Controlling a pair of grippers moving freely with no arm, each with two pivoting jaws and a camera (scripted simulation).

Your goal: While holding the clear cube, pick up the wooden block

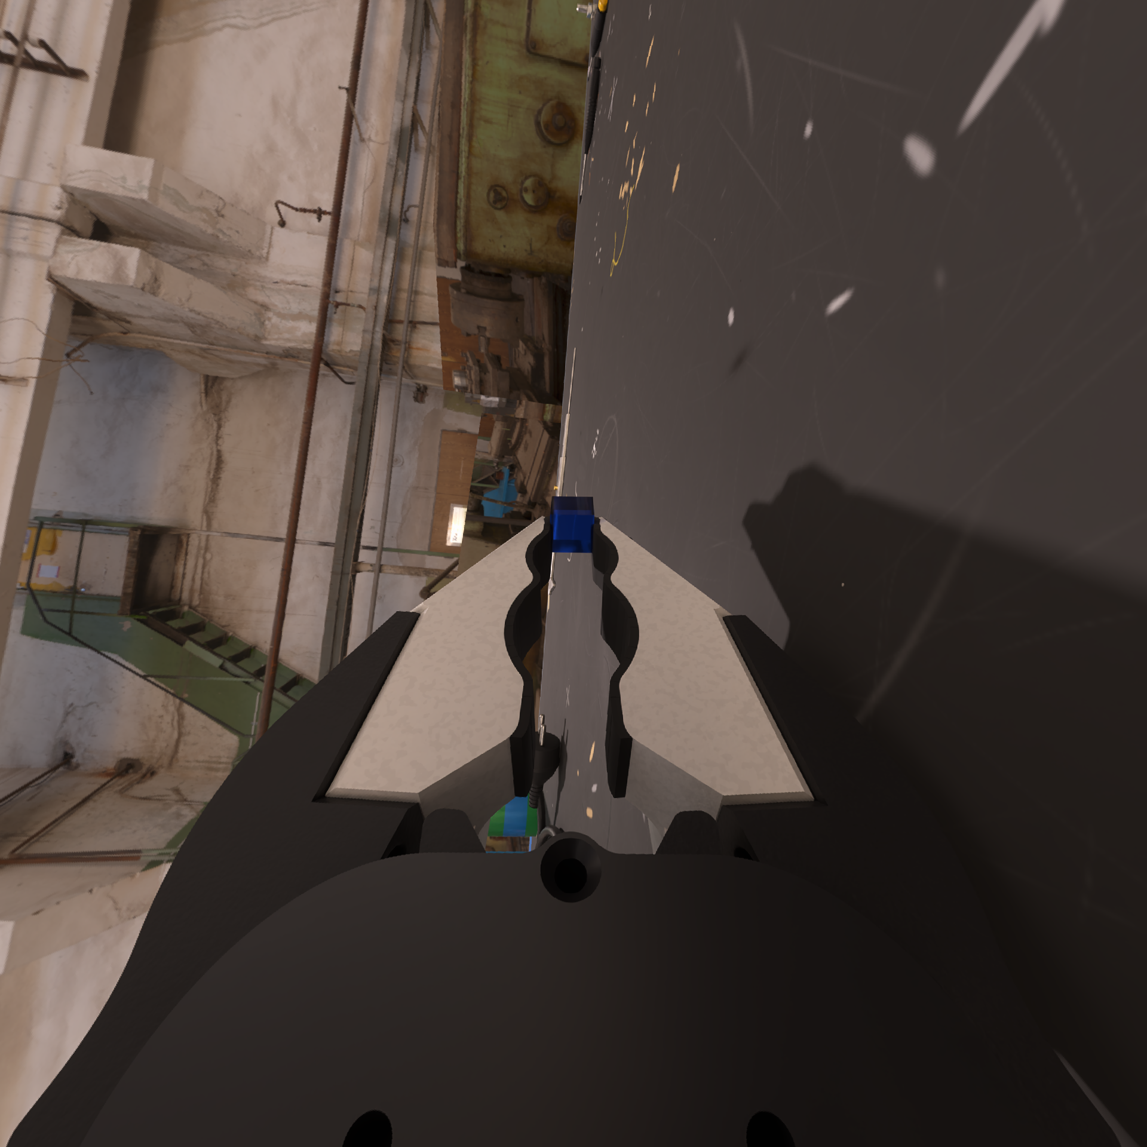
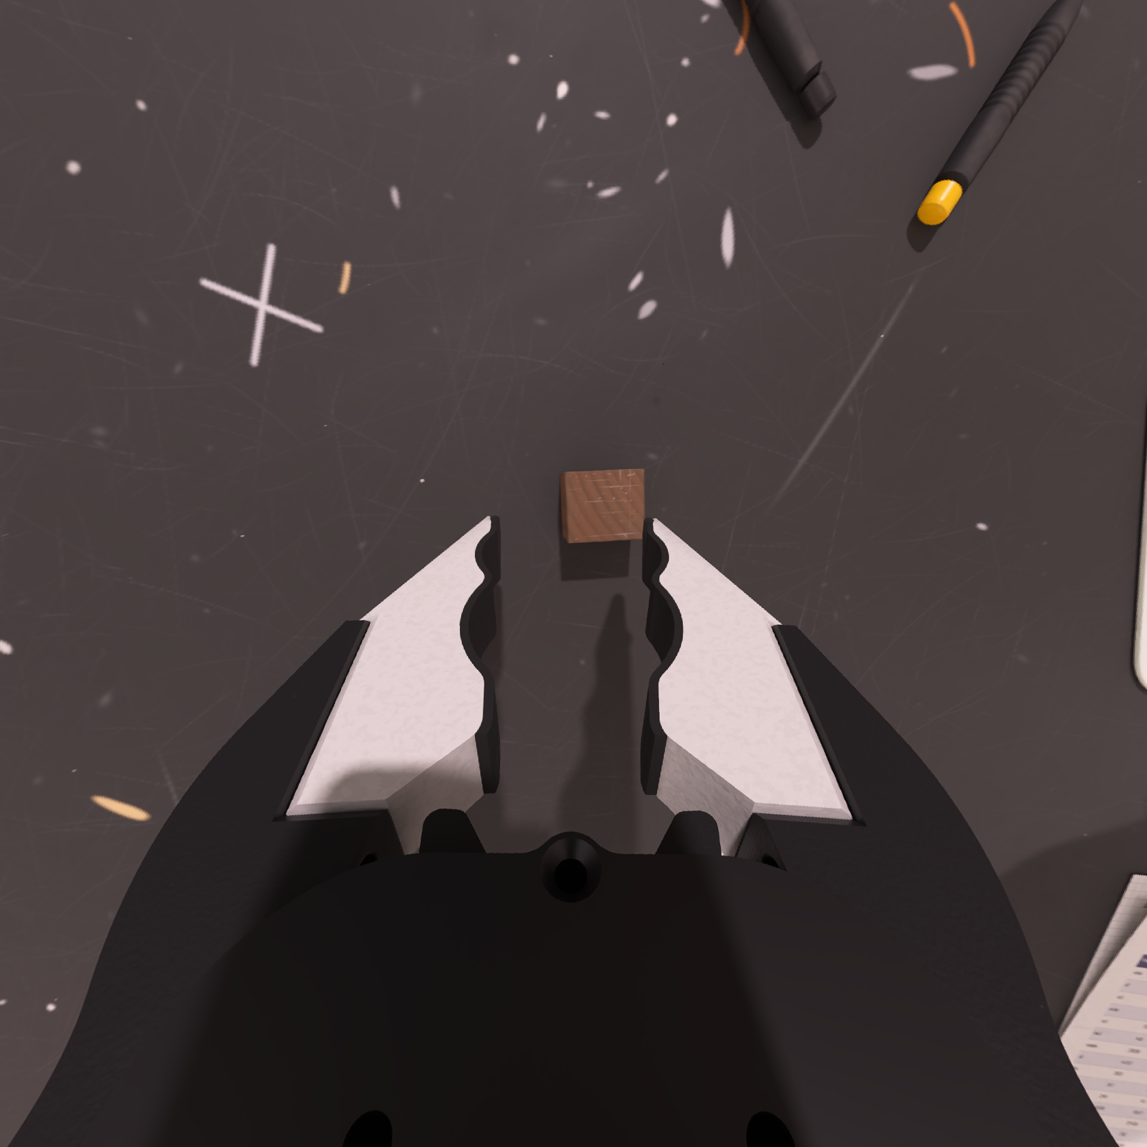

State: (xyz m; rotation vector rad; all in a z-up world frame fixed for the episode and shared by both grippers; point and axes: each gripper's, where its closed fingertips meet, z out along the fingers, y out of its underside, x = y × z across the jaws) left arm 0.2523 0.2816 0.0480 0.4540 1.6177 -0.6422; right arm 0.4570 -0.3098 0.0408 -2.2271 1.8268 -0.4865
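Note:
In the left wrist view my left gripper (image 1: 572, 527) is shut on a small translucent blue cube (image 1: 572, 522), pinched at the fingertips. That view is rolled sideways, with the dark tabletop (image 1: 869, 310) filling the right half. In the right wrist view my right gripper (image 2: 571, 524) is open and looks down on the table. The wooden block (image 2: 602, 504), a small brown cube, sits on the dark surface just beyond the fingertips and a little right of centre, close to the right finger (image 2: 701, 596). It is not between the jaws.
Two black pens lie at the far right of the right wrist view, one with a yellow end (image 2: 980, 124), one plain (image 2: 788, 62). A sheet of paper (image 2: 1111, 1018) lies at the lower right, and a white object's edge (image 2: 1141, 558) shows at the right border. A chalk cross (image 2: 264, 304) marks the table.

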